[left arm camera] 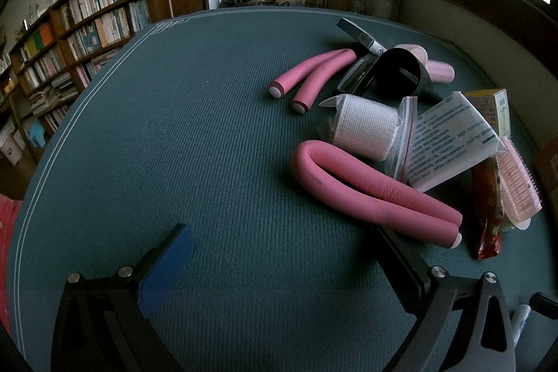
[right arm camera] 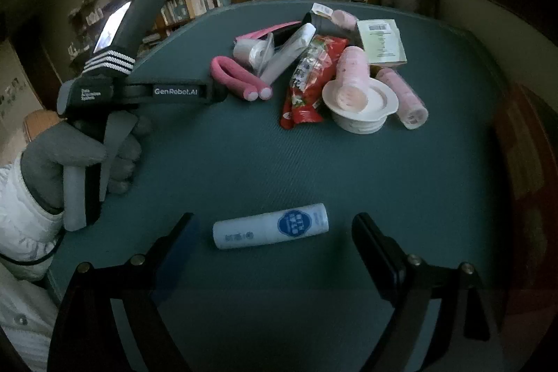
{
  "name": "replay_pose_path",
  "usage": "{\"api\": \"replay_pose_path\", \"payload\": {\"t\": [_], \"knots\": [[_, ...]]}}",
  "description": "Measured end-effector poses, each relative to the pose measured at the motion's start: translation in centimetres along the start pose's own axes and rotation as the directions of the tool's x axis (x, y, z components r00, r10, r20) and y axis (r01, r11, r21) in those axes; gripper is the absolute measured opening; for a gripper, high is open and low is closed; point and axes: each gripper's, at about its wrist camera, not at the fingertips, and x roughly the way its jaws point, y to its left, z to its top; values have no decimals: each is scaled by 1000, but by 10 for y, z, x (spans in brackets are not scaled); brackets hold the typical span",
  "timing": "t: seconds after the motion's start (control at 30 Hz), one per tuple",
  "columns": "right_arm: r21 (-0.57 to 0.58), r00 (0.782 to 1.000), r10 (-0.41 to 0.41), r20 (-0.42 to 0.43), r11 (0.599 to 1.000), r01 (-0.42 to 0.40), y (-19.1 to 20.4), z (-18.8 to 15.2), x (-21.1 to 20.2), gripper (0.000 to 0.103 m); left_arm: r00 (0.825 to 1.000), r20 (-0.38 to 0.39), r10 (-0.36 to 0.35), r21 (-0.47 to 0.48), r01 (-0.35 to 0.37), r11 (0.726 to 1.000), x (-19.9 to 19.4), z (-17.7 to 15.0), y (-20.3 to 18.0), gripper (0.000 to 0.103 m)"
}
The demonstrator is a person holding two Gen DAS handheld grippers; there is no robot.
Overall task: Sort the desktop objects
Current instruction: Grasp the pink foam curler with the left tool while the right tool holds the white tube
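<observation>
Right gripper [right arm camera: 272,253] hanging wide open over the green table mat [right arm camera: 244,162], nothing pressed by either pad — white tube with blue label [right arm camera: 270,230] lying crosswise between the fingers, apart from the pile beyond. Likely handling as light, rigid, smooth and prone to rolling — best pinched across the middle of the barrel. Left gripper [left arm camera: 279,267] likewise standing open and empty, bent pink foam roller [left arm camera: 369,190] just beside its right finger, probably soft, springy and easily gripped at the paired ends.
</observation>
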Motion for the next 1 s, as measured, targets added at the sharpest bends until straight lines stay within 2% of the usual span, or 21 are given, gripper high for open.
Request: {"api": "replay_pose_path", "payload": {"t": [0.17,0.2,0.27,0.3,0.53,0.73,0.9,1.0], "knots": [[-8,999,-25,-24,1000,25,5,-1,10,90,1000,0,-1,1,1,1000,0,0,0,103],[-12,999,-38,-19,999,38,7,-2,11,88,1000,0,-4,4,4,1000,0,0,0,103],[-19,999,-49,-11,999,49,10,-3,10,74,1000,0,-5,4,5,1000,0,0,0,103],[-15,999,-54,-4,998,54,11,-4,10,73,1000,1,-11,0,11,1000,-1,0,0,103],[2,999,-41,21,999,41,1,-13,2,73,994,8,-106,-19,106,994,-11,0,3,103],[19,999,-23,34,1000,22,-1,-17,-3,73,988,15,-153,-69,153,986,-19,8,-11,103],[25,999,-14,39,1000,13,-1,-16,-1,73,996,-17,-92,-35,91,995,-5,15,-42,103],[30,999,-7,41,1000,5,-2,-14,0,73,996,-27,-83,-34,82,996,0,16,-46,103]]}}
